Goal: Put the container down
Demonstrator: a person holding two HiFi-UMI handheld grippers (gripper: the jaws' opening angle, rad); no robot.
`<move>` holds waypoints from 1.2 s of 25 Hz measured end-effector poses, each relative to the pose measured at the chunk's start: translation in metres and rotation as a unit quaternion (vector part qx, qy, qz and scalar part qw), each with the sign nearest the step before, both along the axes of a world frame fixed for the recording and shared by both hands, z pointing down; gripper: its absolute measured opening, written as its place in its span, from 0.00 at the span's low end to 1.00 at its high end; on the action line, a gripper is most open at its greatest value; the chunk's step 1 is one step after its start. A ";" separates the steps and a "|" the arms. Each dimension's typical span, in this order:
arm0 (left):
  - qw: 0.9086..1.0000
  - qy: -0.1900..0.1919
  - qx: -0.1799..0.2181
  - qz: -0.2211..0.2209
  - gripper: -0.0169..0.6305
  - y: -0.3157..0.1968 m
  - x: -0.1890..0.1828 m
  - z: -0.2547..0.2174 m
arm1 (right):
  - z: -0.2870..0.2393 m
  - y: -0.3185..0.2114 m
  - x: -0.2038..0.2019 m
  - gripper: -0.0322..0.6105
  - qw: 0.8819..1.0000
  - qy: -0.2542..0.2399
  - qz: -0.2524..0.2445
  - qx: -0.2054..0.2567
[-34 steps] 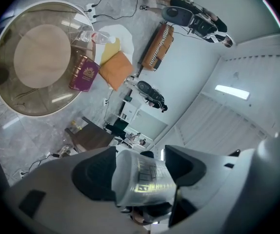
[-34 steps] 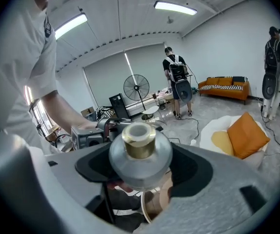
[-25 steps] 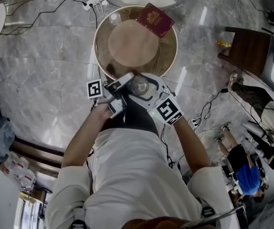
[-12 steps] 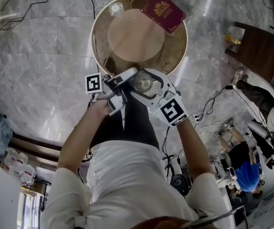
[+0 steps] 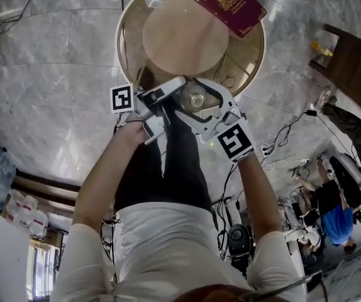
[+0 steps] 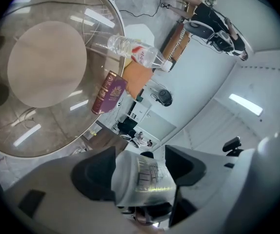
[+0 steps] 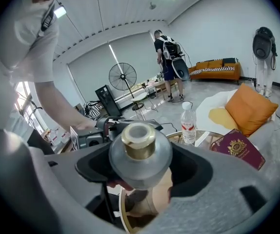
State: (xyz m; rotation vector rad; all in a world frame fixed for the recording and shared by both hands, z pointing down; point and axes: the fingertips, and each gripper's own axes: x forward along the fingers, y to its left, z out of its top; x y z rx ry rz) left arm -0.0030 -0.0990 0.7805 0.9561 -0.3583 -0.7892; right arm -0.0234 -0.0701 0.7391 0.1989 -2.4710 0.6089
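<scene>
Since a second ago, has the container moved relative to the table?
Yes. In the head view the container was at the round table's near rim; now it lies just inside that rim, nearer the table's middle.

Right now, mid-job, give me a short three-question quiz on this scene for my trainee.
1. True or false: the container is gripped by the right tool alone.
2. Which of these lies on the round glass table? A) a red booklet B) scissors C) a mug
3. Fill in: the water bottle on the table stands ____ (upright / on its side).

Key
1. False: the left tool grips it too.
2. A
3. upright
</scene>
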 end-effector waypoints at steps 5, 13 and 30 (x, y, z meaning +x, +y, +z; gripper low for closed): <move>1.000 -0.009 0.002 -0.005 0.49 -0.005 -0.002 0.040 | 0.044 -0.002 -0.001 0.57 1.000 0.005 0.003 0.000; 1.000 -0.016 -0.015 -0.010 0.49 -0.005 -0.001 0.097 | 0.098 -0.004 0.002 0.57 1.000 0.009 0.016 -0.011; 0.997 -0.072 -0.024 0.002 0.50 -0.009 0.003 0.155 | 0.152 -0.022 0.018 0.57 0.998 0.025 0.049 -0.018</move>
